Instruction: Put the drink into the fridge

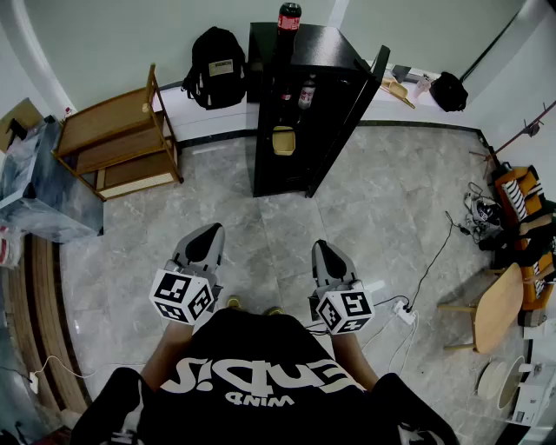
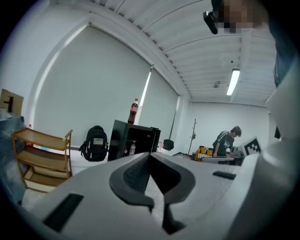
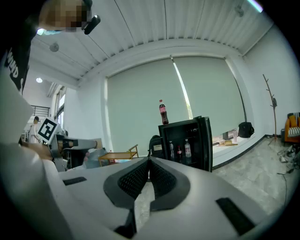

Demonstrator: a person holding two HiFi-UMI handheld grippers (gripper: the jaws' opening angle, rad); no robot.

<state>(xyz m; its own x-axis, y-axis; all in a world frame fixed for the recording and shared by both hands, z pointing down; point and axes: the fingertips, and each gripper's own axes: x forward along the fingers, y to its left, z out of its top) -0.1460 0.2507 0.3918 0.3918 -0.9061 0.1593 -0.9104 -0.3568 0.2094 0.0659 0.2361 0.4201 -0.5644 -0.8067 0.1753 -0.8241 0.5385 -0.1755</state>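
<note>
A red-capped cola bottle point(image 1: 288, 17) stands upright on top of the black mini fridge point(image 1: 333, 61) by the far wall. The fridge door point(image 1: 352, 113) hangs open, and two small bottles point(image 1: 306, 91) show on a shelf inside. Both grippers are held low in front of the person, well short of the fridge. My left gripper point(image 1: 208, 233) is shut with nothing in it, and so is my right gripper point(image 1: 321, 247). The bottle point(image 2: 133, 111) and fridge point(image 2: 132, 139) appear far off in the left gripper view, and the bottle point(image 3: 162, 112) on the fridge point(image 3: 190, 143) likewise in the right gripper view.
A wooden shelf rack point(image 1: 117, 139) stands left of the fridge, a black backpack point(image 1: 215, 65) leans on the wall ledge. A power strip and cable point(image 1: 401, 308) lie on the tiled floor at right, near a wooden stool point(image 1: 493, 308). Another person point(image 2: 227, 140) is bent over at the room's far side.
</note>
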